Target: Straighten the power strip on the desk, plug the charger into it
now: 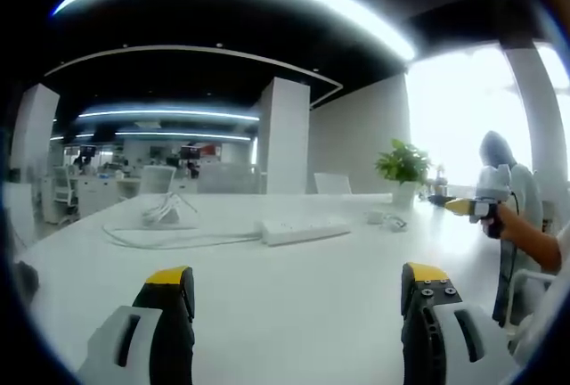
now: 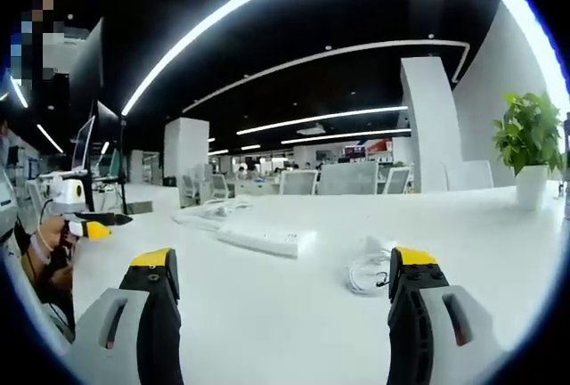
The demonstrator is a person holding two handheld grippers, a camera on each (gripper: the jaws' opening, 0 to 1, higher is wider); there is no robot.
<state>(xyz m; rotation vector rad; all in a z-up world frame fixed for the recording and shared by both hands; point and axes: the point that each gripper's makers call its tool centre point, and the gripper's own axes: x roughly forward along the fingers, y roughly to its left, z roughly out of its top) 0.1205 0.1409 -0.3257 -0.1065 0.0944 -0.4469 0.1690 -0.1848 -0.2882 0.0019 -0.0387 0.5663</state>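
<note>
A white power strip (image 1: 303,229) lies at an angle on the white desk (image 1: 267,314), with its cable (image 1: 169,241) trailing away to the left. To its right sits a small white charger with a coiled lead (image 1: 387,218). My left gripper (image 1: 298,280) hovers over the near desk, open and holding nothing, well short of the strip. In the right gripper view the power strip (image 2: 263,238) is ahead to the left and the charger with its lead (image 2: 370,269) is close to the right jaw. My right gripper (image 2: 285,262) is open and holds nothing.
A potted plant (image 1: 405,167) stands at the desk's far edge, also seen as the plant (image 2: 530,144). A hand holds the right gripper (image 1: 476,202) at the right; the left gripper (image 2: 85,225) shows at the left. Office chairs (image 2: 347,177) line the far side.
</note>
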